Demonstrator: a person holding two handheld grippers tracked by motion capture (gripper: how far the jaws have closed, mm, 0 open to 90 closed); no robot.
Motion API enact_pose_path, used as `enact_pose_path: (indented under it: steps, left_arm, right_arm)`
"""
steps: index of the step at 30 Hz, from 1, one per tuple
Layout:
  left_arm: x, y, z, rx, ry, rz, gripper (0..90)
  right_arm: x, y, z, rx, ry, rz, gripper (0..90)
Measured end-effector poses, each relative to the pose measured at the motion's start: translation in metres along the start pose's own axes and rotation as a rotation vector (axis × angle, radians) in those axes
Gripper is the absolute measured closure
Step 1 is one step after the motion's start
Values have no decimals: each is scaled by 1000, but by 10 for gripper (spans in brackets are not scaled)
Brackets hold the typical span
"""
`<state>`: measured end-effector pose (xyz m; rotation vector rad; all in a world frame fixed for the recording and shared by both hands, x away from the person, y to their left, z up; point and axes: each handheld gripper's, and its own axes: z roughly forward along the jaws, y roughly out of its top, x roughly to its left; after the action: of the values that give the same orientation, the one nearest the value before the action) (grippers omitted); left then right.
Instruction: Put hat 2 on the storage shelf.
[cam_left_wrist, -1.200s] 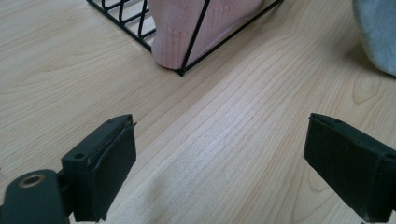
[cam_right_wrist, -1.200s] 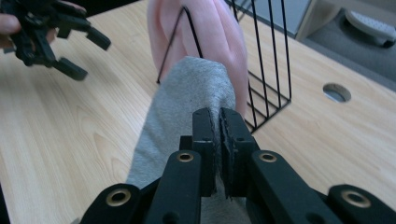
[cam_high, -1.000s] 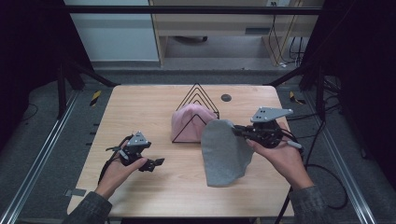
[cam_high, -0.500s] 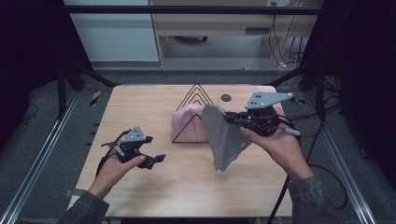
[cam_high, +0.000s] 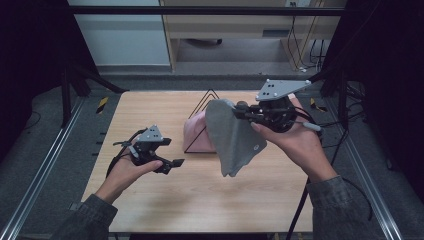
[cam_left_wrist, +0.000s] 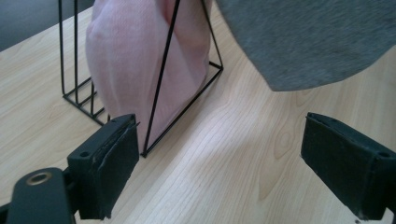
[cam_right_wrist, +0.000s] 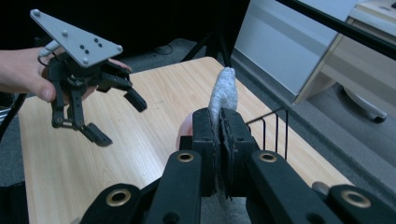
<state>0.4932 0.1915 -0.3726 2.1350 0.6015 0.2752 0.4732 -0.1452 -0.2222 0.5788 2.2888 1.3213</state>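
Observation:
A grey cloth (cam_high: 235, 137) hangs above the wooden table (cam_high: 200, 200), pinched at its top edge by my right gripper (cam_high: 239, 108), which is shut on it. In the right gripper view the cloth (cam_right_wrist: 223, 95) rises from between the closed pads of the right gripper (cam_right_wrist: 218, 122). A pink cloth (cam_high: 196, 135) is draped inside a black wire rack (cam_high: 207, 97) just left of the grey one. My left gripper (cam_high: 171, 152) hovers open over the table's left half, nothing between its fingers. Its own view of the left gripper (cam_left_wrist: 229, 158) faces the pink cloth (cam_left_wrist: 140, 60) and the rack (cam_left_wrist: 163, 79).
Metal rails (cam_high: 45, 170) run along both sides of the table. A yellow-and-black item (cam_high: 102, 104) lies on the floor at the far left corner. Cables (cam_high: 345, 125) trail off the right edge. A cabinet (cam_high: 225, 25) stands beyond the far edge.
My right gripper has risen and moved left with the grey cloth, which has come fully off the table and now hangs by the rack. The left gripper has risen a little.

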Motion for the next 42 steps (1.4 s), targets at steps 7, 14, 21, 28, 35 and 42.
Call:
enact_pose_path:
  steps: [7,14,21,28,35,42]
  left_arm:
    - [-3,17,-2,-13,3,25,119]
    - [-2,30,-6,-22,3,58,129]
    - [0,37,-9,-61,9,53,169]
    - [5,42,-9,-69,25,54,180]
    - [11,43,-6,-80,47,49,197]
    - [15,43,2,-88,36,36,205]
  right_arm:
    - [4,21,6,-7,1,-29,858]
    - [7,38,14,-18,4,-42,857]
    - [10,45,25,-11,15,-53,857]
    - [15,53,33,-17,26,-61,857]
    - [21,62,34,-43,40,-71,856]
    - [27,63,33,-53,52,-70,856]
